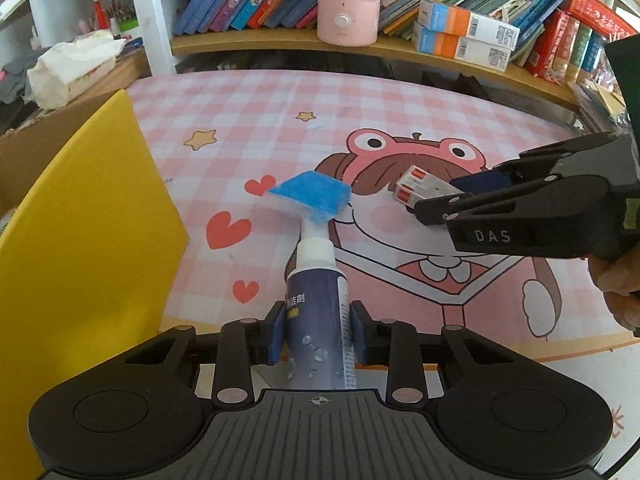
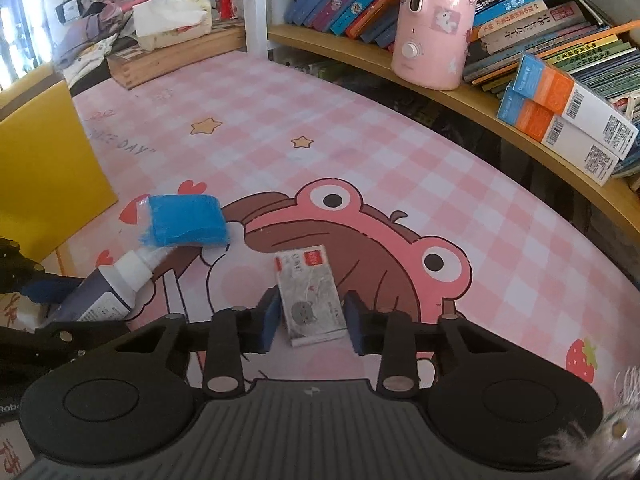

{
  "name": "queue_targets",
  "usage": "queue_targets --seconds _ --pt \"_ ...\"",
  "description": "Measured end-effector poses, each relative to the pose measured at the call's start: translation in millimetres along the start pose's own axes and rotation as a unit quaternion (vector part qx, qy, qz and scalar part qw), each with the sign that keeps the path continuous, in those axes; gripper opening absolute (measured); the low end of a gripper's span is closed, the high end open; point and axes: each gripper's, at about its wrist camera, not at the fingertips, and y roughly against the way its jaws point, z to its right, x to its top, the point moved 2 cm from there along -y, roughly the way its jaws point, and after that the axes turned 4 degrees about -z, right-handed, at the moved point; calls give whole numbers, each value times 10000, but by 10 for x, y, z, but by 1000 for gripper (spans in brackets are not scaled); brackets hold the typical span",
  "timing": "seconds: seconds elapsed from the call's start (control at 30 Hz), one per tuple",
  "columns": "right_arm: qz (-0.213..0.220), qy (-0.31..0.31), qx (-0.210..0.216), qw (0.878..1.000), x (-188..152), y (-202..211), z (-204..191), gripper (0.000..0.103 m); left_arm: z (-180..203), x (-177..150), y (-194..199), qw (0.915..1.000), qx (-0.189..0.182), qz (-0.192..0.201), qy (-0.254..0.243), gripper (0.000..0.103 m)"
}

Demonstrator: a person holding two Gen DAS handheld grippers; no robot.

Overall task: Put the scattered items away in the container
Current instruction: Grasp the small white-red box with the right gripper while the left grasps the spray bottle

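Observation:
A dark blue cleaner bottle (image 1: 318,292) with a white neck lies on the pink checked mat (image 1: 240,112). A blue sponge block (image 1: 310,196) sits at its nozzle end. My left gripper (image 1: 318,332) is shut on the bottle's body, with a pad against each side. A small white box (image 2: 312,300) with a red label lies flat on the frog picture. My right gripper (image 2: 313,320) straddles it, its blue pads close against both long sides. The yellow container (image 1: 80,220) stands to the left of the bottle. In the right wrist view the bottle (image 2: 108,284) and sponge block (image 2: 186,220) lie at the left.
A curved wooden shelf (image 1: 280,42) runs along the back, bearing books, a pink humidifier (image 1: 348,0) and two blue-orange boxes (image 1: 464,32). A tissue pack (image 1: 68,68) lies on a crate at the back left. A person's hand (image 1: 616,288) holds the right gripper.

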Motion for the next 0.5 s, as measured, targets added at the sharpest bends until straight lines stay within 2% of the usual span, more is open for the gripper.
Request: queue_targets --seconds 0.3,0.5 --pt "257 -323 -37 9991 -117 301 -123 28 60 -114 222 9994 -337 44 -77 31" --pt "269 -461 -122 9985 -257 512 -262 28 78 -236 452 9985 -522 149 -48 31"
